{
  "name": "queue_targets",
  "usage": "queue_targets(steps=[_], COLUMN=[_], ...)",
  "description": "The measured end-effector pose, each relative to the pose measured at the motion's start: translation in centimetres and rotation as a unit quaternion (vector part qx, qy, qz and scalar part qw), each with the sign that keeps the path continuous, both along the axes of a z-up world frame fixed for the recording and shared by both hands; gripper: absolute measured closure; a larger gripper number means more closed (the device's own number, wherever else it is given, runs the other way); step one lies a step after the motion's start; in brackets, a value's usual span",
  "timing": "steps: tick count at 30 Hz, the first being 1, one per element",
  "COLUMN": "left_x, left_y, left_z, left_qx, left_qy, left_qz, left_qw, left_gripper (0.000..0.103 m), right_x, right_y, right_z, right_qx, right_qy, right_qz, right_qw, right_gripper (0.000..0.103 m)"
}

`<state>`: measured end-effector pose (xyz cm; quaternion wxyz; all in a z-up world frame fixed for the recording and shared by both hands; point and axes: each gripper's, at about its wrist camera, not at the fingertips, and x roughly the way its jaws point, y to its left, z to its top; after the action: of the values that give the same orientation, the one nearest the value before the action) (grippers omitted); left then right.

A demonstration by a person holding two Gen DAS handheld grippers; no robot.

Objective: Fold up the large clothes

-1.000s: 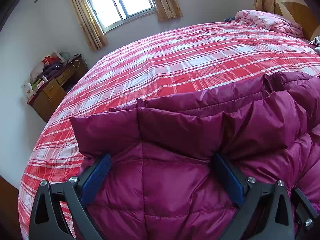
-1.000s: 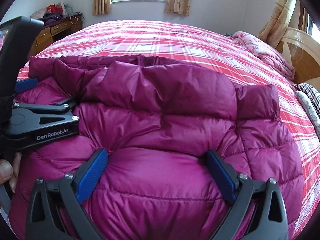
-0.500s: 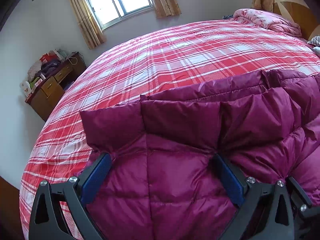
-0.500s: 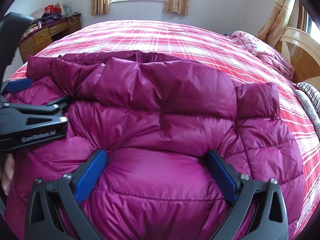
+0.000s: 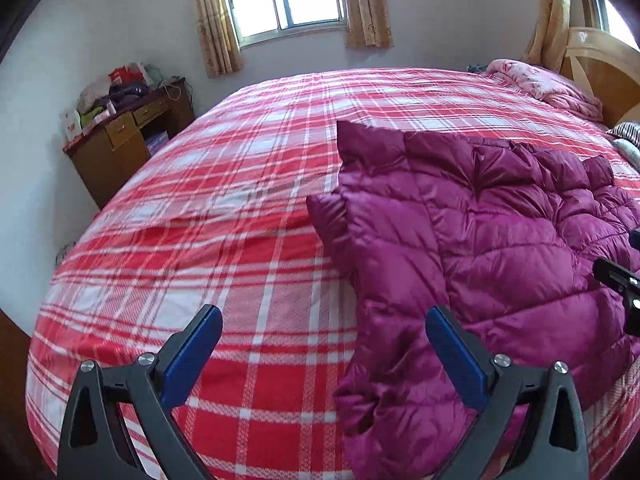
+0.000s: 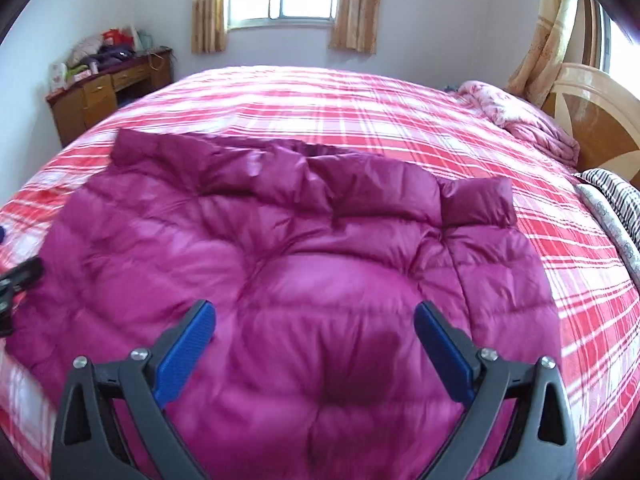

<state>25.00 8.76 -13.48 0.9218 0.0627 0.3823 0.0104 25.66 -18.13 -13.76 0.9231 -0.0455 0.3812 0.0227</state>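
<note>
Right wrist: magenta down jacket [image 6: 304, 264] folded on plaid bed [image 6: 360, 112], pink quilt [image 6: 520, 120] by headboard corner; right gripper [image 6: 314, 344] and left gripper [image 5: 322, 346] both released, empty.

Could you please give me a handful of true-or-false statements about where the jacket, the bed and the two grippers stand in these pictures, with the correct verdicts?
1. The magenta puffer jacket lies on a bed with a red plaid cover. True.
2. The left gripper is clamped on the jacket's hem. False: its jaws are spread wide and hold nothing, with mostly bare cover between them.
3. The right gripper is open above the jacket. True.
4. A wooden desk piled with items stands against the wall past the bed. True.
5. The jacket covers the whole bed. False: plaid cover shows around it on several sides.
</note>
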Motion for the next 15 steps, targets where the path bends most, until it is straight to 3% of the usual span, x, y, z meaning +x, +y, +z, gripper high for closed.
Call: queue_targets(steps=[8,9,11,13,14,15], left_x=[-0.5,-0.4,-0.4,-0.5,-0.7,-0.8], left_y=[-0.2,-0.2,-0.1,-0.5,-0.8,-1.2], left_z=[-3.0,-3.2,-3.4,-3.4,-3.4,-3.3], left_qx=[-0.099,-0.118,-0.135,-0.149,-0.15,-0.146], left_qy=[0.03,0.034,0.031,0.033,0.033,0.033], left_qz=[-0.022,-0.03,-0.038,-0.069,-0.077,-0.083], left_qw=[0.9944,0.9919,0.9896,0.9859,0.9851,0.9852], left_gripper=[0.005,0.015,0.024,0.053,0.057,0.068], right_x=[-1.1,-1.0,-0.9,-1.0,-1.0,-1.0], right_y=[1.4,1.6,1.5,1.5,1.4,1.4], right_z=[-3.3,-3.5,-3.8,-3.8,-3.7,-3.6], right_qx=[-0.047,-0.054,-0.049,-0.048,-0.048,-0.046], right_qy=[0.002,-0.002,-0.005,-0.005,-0.004,-0.004], right_qz=[-0.012,-0.01,-0.009,-0.008,-0.008,-0.007], right_qw=[0.999,0.998,0.999,0.999,0.999,0.999], right_gripper=[0.0,0.0,0.0,0.0,0.0,0.0])
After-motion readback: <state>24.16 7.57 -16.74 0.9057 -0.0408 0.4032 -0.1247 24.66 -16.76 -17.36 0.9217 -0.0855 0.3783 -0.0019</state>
